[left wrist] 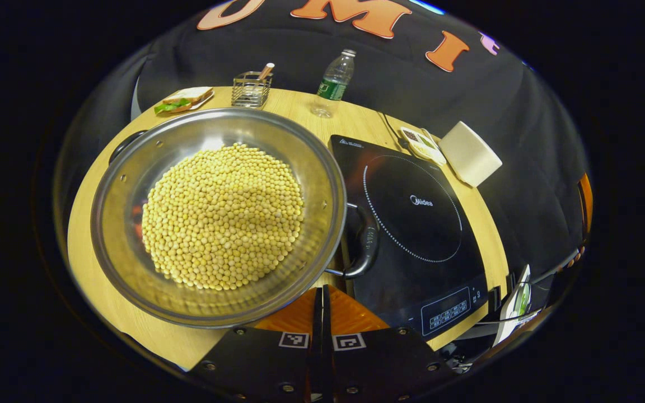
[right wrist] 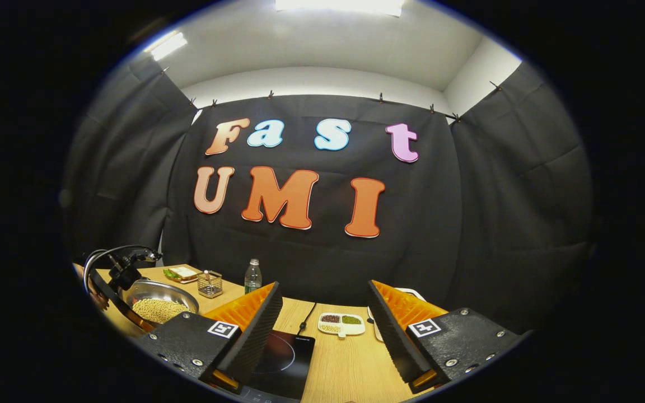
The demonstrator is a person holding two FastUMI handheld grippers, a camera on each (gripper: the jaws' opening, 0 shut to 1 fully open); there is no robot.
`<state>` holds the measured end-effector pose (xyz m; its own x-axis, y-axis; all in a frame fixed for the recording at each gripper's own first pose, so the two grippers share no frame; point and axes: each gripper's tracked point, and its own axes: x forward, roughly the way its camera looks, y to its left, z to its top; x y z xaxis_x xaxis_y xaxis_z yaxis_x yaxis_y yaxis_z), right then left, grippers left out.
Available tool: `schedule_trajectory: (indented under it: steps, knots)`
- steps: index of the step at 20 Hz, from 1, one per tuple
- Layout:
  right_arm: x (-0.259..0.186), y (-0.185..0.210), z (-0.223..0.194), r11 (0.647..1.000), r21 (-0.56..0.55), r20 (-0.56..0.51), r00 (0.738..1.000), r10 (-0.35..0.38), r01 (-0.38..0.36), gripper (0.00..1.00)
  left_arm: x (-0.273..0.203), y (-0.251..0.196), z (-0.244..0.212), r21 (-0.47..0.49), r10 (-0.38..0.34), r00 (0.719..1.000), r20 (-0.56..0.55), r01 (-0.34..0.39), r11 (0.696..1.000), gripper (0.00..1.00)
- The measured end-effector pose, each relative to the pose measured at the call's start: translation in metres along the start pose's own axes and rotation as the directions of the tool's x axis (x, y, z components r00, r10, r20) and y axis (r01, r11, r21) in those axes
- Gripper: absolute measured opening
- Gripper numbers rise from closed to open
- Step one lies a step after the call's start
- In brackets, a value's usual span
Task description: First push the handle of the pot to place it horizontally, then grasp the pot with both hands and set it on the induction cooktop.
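- Beside the induction cooktop (left wrist: pixel 412 224), on its left in the left gripper view, I see the pot (left wrist: pixel 219 215) sitting on the wooden table (left wrist: pixel 90 224), not on the cooktop's glass.
- The pot is full of small yellow beans (left wrist: pixel 221 215), heaped in the middle.
- One black pot handle (left wrist: pixel 364 243) hangs over the cooktop's left edge; the other handle (left wrist: pixel 126 144) shows at the pot's far rim, away from the cooktop.
- My left gripper (left wrist: pixel 322 313) sits at the pot's near rim, close to the cooktop's front corner. Its two fingers are pressed together with nothing between them.
- My right gripper (right wrist: pixel 325 336) is raised over the cooktop's near side, facing the back wall. Its fingers are spread wide and carry nothing.
- Behind the cooktop, in the left gripper view, I can make out a water bottle (left wrist: pixel 335 81), a wire basket (left wrist: pixel 251 89) and a sandwich on a plate (left wrist: pixel 185 99), all farther left toward the pot's far side.
- At the cooktop's far right corner lie a small divided dish (left wrist: pixel 423 144) and a white box (left wrist: pixel 470 154), just beside each other.
- In the right gripper view the pot (right wrist: pixel 160 305) lies well left of the cooktop (right wrist: pixel 280 358), with the other gripper (right wrist: pixel 124 266) above it.
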<state>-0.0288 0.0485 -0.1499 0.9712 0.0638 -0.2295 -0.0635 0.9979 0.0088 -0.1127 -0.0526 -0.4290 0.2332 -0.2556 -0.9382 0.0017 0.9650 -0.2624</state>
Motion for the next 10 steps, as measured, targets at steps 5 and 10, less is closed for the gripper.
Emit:
schedule_trajectory:
  steps: [5,10]
  knots:
    - [0.002,0.001,-0.008,1.000,0.018,-0.018,1.000,-0.001,0.002,0.94,0.011,-0.012,0.023,0.051,0.025,0.999,0.044,-0.028,0.998,0.01]
    - [0.003,-0.001,-0.013,1.000,0.030,-0.031,1.000,-0.004,0.005,0.94,0.023,-0.017,0.046,0.102,0.069,0.994,0.084,-0.078,0.992,0.02]
